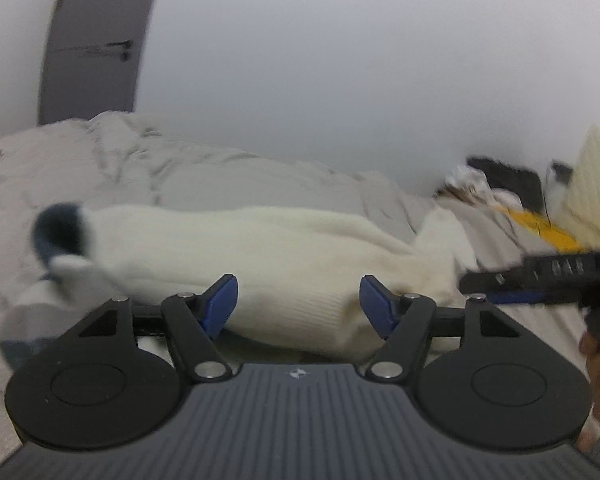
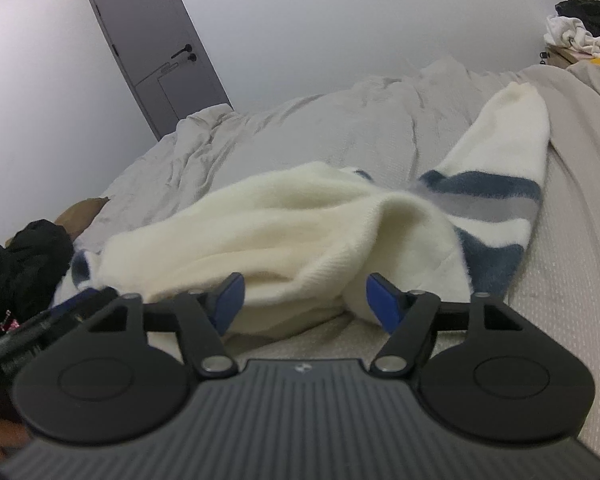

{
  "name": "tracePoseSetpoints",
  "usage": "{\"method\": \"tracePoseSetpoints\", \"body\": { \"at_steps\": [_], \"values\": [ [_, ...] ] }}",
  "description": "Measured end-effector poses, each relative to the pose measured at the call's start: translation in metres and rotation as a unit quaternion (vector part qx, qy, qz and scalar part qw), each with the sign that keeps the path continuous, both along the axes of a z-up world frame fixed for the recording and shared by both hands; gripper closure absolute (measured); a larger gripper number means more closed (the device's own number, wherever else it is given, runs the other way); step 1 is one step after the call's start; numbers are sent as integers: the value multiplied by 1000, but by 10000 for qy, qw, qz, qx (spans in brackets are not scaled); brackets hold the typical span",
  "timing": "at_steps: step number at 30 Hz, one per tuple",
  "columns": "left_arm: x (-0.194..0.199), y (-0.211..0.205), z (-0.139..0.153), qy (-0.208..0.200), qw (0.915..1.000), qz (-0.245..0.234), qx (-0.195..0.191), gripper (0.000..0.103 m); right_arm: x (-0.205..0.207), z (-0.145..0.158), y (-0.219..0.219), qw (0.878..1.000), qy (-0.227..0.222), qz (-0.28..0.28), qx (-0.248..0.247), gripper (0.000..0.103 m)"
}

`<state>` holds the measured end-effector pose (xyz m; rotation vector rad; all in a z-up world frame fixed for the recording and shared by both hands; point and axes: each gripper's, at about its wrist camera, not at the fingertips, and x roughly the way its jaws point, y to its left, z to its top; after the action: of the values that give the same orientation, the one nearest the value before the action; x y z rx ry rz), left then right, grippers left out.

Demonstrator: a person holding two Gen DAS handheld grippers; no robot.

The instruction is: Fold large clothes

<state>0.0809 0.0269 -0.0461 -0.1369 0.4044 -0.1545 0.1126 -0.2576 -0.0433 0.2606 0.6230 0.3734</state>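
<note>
Both grippers, L point(image 1: 298, 300) & R point(image 2: 305, 299), fingers apart, empty, over cream sweater point(image 2: 260, 220)

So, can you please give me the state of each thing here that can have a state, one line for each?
Sweater: partly folded and bunched, lying on the bed, held by neither tongs.
Striped sleeve: spread flat on the bed.
Left tongs: open, nothing between the pads.
Right tongs: open, nothing between the pads.
Door: closed.
Duvet: rumpled.
</note>
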Motion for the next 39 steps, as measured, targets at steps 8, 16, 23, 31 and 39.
{"method": "tracePoseSetpoints", "body": {
  "at_steps": [8, 16, 23, 31, 39],
  "values": [
    [21, -48, -24, -46, 9901, -65, 1404, 56, 4, 0, 3, 10000, -57, -56, -53, 34],
    [25, -37, -19, -386, 9845, 281, 1688, 94, -2, 5, 25, 9967, -624, 342, -401, 34],
    [0, -22, 11, -898, 9891, 419, 1086, 96, -18, 8, 53, 9857, -1204, 804, -866, 34],
    [-29, -15, 28, -1204, 9895, 430, 672, 96, -39, 3, 96, 9510, -2224, 860, -1967, 35],
    [-30, -18, 29, -1234, 9896, 355, 642, 96, -35, 22, 63, 9627, -2139, -360, -1619, 36]
  ]
}}
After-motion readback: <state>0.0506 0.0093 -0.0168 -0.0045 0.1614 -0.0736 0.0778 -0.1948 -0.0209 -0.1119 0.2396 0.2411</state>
